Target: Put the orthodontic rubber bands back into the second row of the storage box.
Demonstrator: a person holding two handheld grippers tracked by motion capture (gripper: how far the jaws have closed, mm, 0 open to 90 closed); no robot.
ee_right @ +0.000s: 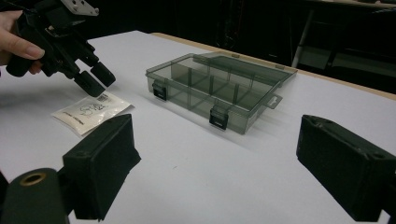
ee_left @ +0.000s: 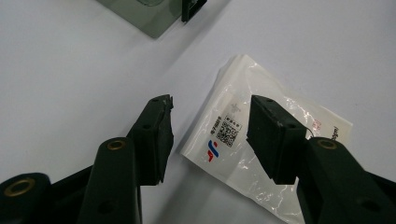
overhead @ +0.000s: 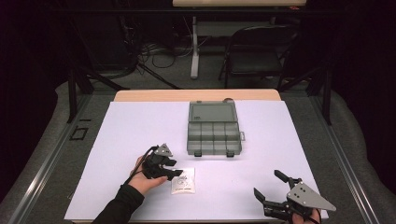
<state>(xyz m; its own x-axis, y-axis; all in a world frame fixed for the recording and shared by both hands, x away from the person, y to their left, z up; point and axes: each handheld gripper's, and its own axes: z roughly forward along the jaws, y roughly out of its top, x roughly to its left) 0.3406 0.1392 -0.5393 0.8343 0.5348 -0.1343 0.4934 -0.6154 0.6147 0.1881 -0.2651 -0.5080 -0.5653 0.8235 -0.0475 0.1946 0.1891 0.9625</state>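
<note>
A small clear plastic bag [overhead: 183, 181] with a printed label and QR code lies flat on the white table top [overhead: 135, 126], near the front. My left gripper [overhead: 176, 168] hovers over the bag's left edge, held in a hand. In the left gripper view the bag [ee_left: 224, 135] has one corner between the two black jaws of my left gripper [ee_left: 210, 116], which stand apart and do not press it. My right gripper [overhead: 266, 183] rests open and empty at the front right. The right gripper view shows the bag [ee_right: 91, 111] under my left gripper [ee_right: 95, 77], beyond my right gripper [ee_right: 215, 154].
A grey see-through organizer box [overhead: 214, 135] with its lid open and several compartments sits at the table's middle back, also seen as the box [ee_right: 219, 88] from the right. Its corner [ee_left: 140, 14] lies near the bag. A dark chair [overhead: 257, 51] stands behind the table.
</note>
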